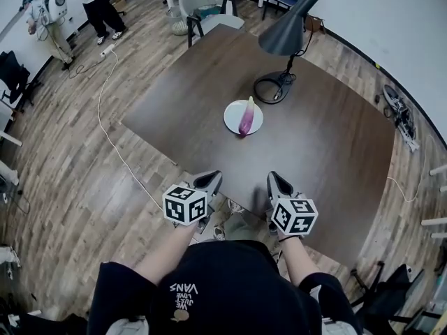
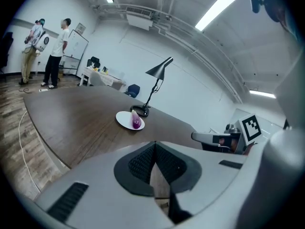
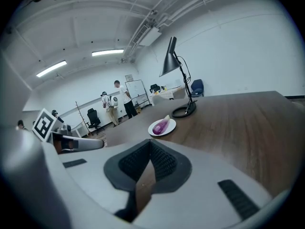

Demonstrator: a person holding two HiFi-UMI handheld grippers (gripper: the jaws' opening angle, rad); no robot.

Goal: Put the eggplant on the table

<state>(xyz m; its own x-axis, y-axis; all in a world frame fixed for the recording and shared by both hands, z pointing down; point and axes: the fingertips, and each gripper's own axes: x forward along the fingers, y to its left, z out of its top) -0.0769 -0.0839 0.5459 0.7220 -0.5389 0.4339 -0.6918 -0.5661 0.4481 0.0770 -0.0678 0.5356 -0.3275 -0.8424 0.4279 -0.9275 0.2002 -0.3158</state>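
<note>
A purple eggplant (image 1: pixel 246 119) lies on a small white plate (image 1: pixel 233 119) near the middle of the dark wooden table (image 1: pixel 328 138). Both grippers hang side by side over the table's near edge, well short of the plate. My left gripper (image 1: pixel 209 181) is shut with nothing between its jaws, and so is my right gripper (image 1: pixel 276 183). In the left gripper view the eggplant (image 2: pixel 136 120) and plate (image 2: pixel 125 120) lie ahead of the shut left gripper (image 2: pixel 155 145). In the right gripper view the eggplant (image 3: pixel 161 125) lies beyond the shut right gripper (image 3: pixel 150 142), slightly right.
A grey desk lamp (image 1: pixel 289 31) stands just behind the plate, its round base (image 1: pixel 273 89) close to the plate's far right. A chair (image 1: pixel 202 11) is at the table's far end. A white cable (image 1: pixel 105 124) runs over the wood floor at left. Two people (image 1: pixel 98 5) stand far left.
</note>
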